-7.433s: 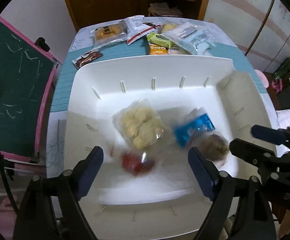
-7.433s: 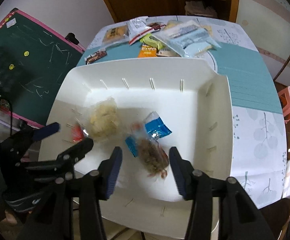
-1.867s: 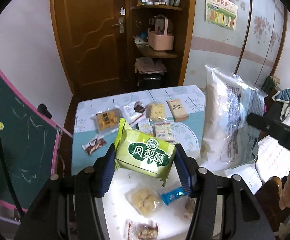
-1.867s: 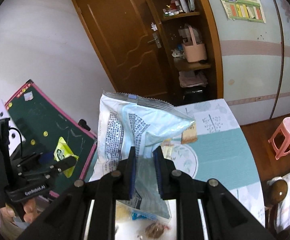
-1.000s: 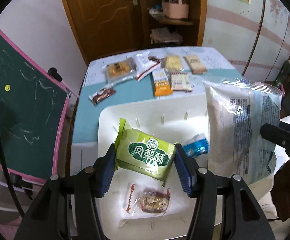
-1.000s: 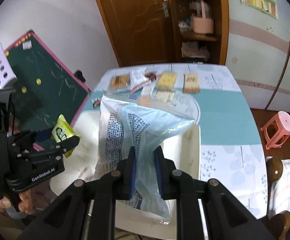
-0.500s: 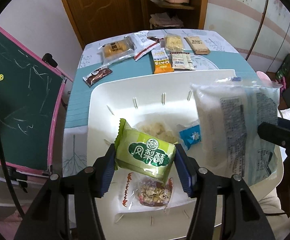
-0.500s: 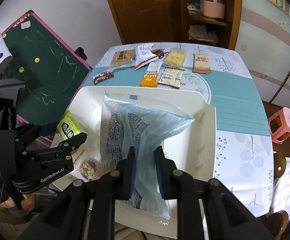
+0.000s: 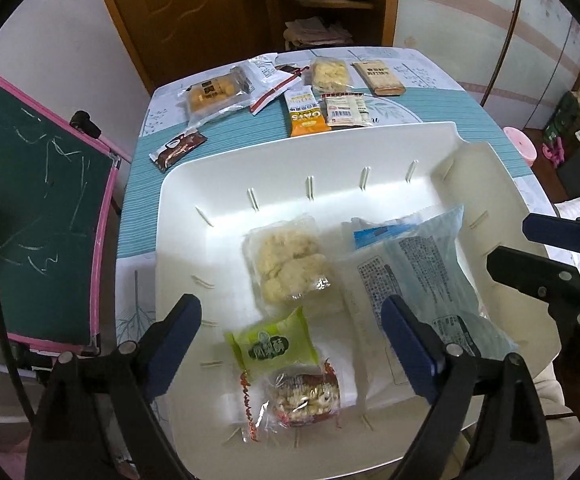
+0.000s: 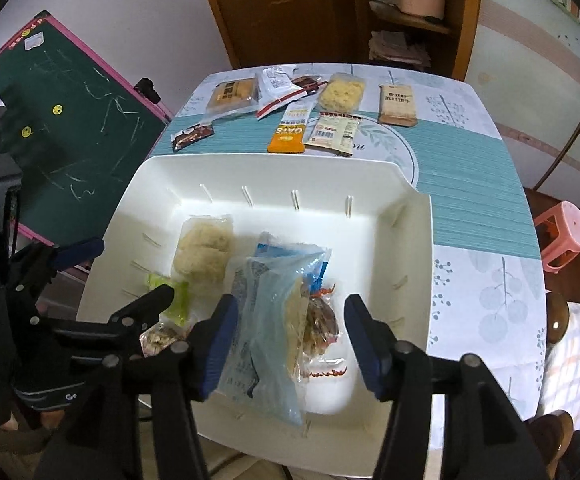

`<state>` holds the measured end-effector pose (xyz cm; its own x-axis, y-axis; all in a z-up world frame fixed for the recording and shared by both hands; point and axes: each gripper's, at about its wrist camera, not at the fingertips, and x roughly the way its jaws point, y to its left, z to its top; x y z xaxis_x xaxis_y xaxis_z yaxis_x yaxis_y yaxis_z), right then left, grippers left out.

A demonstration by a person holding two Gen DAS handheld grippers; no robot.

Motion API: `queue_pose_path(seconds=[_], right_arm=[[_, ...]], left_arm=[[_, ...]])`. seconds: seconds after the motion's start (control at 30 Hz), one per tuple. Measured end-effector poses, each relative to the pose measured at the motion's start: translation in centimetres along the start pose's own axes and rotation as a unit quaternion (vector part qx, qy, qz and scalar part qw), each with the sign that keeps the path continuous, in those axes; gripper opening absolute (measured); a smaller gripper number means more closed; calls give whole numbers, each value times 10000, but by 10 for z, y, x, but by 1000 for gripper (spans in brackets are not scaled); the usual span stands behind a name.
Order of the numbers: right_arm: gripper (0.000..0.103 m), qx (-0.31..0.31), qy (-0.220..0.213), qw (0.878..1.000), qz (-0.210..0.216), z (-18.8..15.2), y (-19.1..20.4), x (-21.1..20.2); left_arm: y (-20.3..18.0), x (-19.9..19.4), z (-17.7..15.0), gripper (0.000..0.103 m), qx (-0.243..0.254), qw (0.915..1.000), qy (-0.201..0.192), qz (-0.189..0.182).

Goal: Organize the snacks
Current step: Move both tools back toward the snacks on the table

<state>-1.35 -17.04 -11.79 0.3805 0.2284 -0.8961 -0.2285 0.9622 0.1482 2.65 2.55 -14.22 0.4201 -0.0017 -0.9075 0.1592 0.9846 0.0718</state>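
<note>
Both the left tongs (image 9: 290, 332) and the right tongs (image 10: 287, 328) are wide and hold nothing. The green pastry pack (image 9: 275, 346) and the large blue bag (image 9: 422, 276) lie inside the white tray (image 9: 290, 156). The release step seems done; next, probably reach for the orange oats bar (image 10: 290, 130) on the surface beyond the tray.

Table (image 10: 470, 184) had a teal striped cloth with white leaf-print borders. Behind it stood a brown wooden door (image 10: 290, 4), with open wooden shelves (image 10: 414, 20) just right of the door. Green chalkboard (image 10: 69, 120) with pink frame leaned left of the table; pink stool (image 10: 562, 236) stood on its right.
</note>
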Motion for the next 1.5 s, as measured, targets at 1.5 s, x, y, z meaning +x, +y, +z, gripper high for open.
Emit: queue_pose_path(seconds=[1.5], right_arm=[[56,279,-998,9944,-204,145,-53,-38]], left_arm=[[32,-68,172,91,-4,9865,-1562,490]])
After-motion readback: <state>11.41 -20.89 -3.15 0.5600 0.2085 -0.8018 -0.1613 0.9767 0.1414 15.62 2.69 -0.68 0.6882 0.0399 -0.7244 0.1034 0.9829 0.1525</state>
